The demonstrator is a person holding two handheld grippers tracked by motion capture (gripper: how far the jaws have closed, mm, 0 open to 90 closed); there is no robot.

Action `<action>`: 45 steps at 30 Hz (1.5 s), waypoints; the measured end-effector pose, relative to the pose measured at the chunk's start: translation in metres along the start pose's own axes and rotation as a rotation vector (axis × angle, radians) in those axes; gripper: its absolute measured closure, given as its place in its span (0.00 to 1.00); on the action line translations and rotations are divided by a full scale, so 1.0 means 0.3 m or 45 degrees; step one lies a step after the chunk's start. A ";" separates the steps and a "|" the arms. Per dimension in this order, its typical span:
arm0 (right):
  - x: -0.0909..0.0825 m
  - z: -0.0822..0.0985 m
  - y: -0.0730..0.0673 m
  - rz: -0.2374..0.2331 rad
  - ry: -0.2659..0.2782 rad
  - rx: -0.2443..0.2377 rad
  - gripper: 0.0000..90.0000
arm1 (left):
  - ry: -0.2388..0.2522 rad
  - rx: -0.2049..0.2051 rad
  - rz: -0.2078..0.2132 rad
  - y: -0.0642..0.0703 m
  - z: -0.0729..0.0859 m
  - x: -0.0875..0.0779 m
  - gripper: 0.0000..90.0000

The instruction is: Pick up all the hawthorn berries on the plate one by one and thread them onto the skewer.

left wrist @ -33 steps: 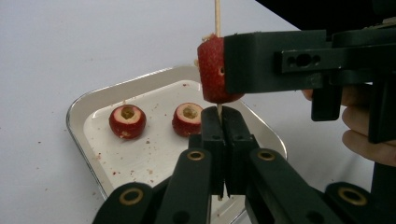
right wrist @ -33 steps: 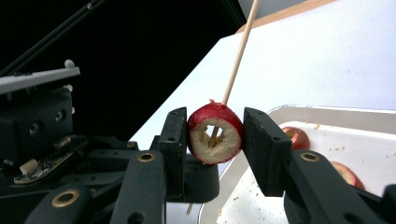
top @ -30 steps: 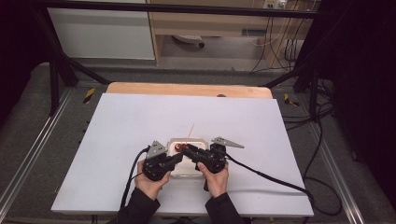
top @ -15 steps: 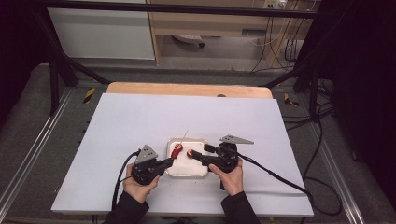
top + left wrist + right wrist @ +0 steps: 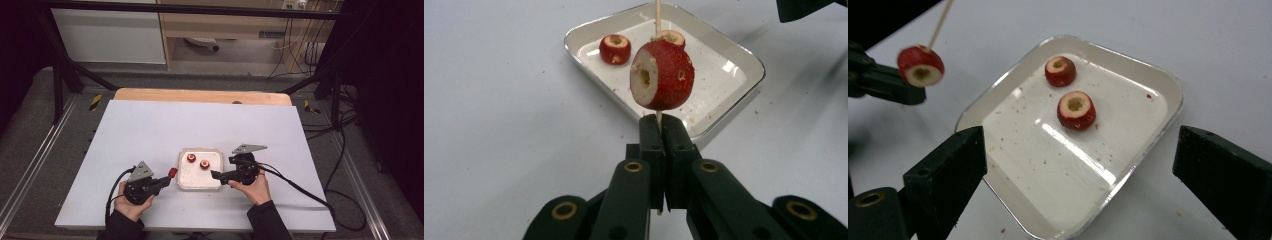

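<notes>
High view is showing us working at a white table (image 5: pixel 150 130), threading cored red fruit onto a thin wooden skewer. Our left gripper (image 5: pixel 167 179) is clamping the skewer (image 5: pixel 657 12) between fully closed jaws, and one fruit piece (image 5: pixel 662 75) is sitting on the stick just above the jaw tips. A second ago both grippers were meeting over the tray with that fruit between them; now the left hand is standing off to the tray's left side, carrying the loaded skewer with it.

Our right gripper (image 5: pixel 216 175) is resting over the near right part of the white tray (image 5: pixel 186 184). Its jaws have just been opening, and in the right gripper view they are standing wide apart with nothing between them, so we are judging that the fruit has been handed over to the stick and released.

Two more cored pieces are lying in the tray: the nearer piece (image 5: pixel 1076 110) toward the middle, the farther piece (image 5: pixel 1060 71) just beyond it, close together but apart. We are reading this as one fruit done and two waiting; the empty right gripper is well placed to pick the nearer one next.
</notes>
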State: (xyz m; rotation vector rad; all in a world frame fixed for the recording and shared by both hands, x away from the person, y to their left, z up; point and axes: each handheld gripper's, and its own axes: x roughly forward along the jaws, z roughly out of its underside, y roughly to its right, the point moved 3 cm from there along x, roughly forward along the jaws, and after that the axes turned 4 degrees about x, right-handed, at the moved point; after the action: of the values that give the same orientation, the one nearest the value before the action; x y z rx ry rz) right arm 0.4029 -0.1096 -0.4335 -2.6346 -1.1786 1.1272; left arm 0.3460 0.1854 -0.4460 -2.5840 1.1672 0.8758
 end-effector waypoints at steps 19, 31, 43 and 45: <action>0.121 -0.123 -0.062 0.039 -0.345 -0.197 0.18 | -0.035 0.005 0.002 -0.036 0.050 -0.029 0.98; 0.206 -0.189 -0.057 0.049 -0.533 -0.236 0.36 | -0.040 0.001 0.003 -0.039 0.052 -0.025 0.98; 0.263 -0.187 -0.031 0.054 -0.652 -0.207 0.50 | -0.043 0.000 0.003 -0.040 0.052 -0.022 0.98; 0.266 -0.187 -0.029 0.054 -0.653 -0.203 0.52 | -0.044 -0.001 0.003 -0.040 0.052 -0.022 0.98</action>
State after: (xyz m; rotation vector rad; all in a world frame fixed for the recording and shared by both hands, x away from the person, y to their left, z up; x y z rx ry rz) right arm 0.4687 -0.0372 -0.4376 -2.5661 -1.3337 1.8680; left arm 0.3445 0.2037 -0.4559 -2.5580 1.1614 0.9173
